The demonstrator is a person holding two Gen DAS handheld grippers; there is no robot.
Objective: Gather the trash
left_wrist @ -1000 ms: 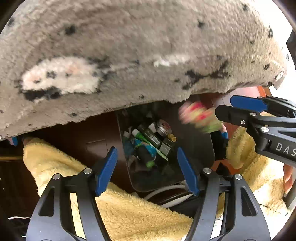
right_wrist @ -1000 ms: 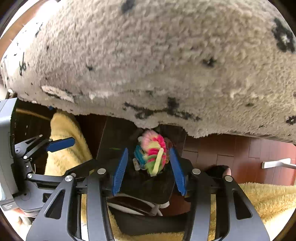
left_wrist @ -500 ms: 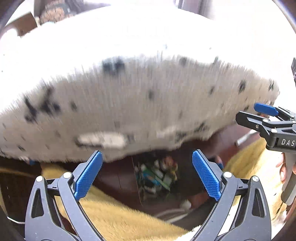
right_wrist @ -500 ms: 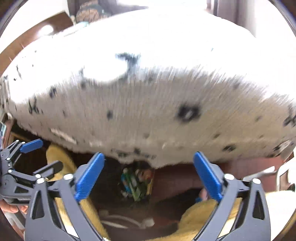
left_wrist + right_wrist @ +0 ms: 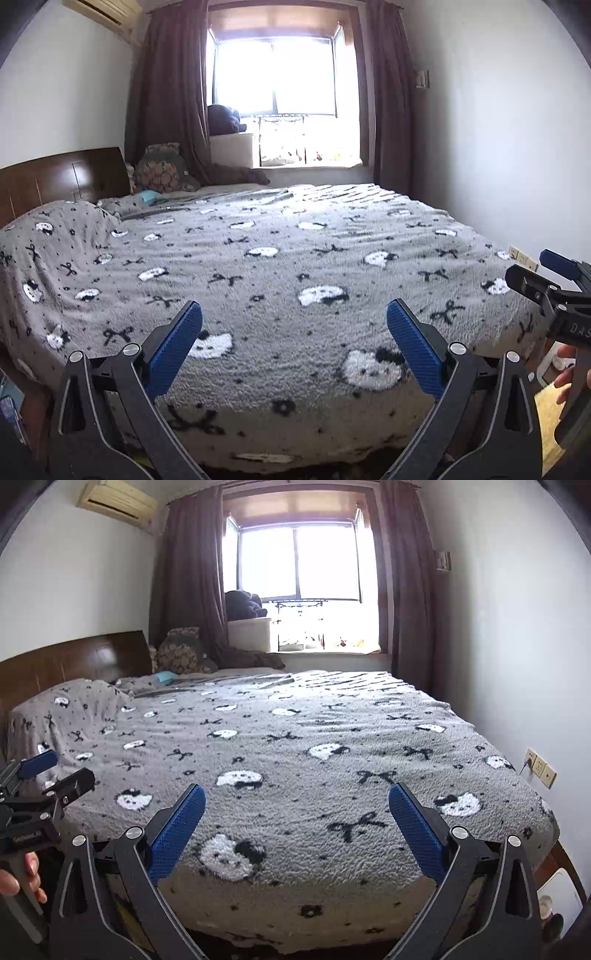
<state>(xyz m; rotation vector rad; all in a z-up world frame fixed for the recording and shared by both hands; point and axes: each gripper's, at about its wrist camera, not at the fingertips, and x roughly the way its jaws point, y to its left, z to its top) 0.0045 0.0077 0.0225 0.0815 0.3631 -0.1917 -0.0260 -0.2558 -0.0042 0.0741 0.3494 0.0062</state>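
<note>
Left wrist view: my left claw (image 5: 293, 347) is spread wide with nothing between its fingers, raised over the bed (image 5: 295, 266). My right claw (image 5: 543, 273) enters at the right edge, also empty. No trash is visible.

Right wrist view: my right claw (image 5: 295, 825) is wide apart and empty; no trash on the blanket (image 5: 295, 757). Judgement: bedroom litter is likely light and crushable; pinch at the middle, gently.
</note>
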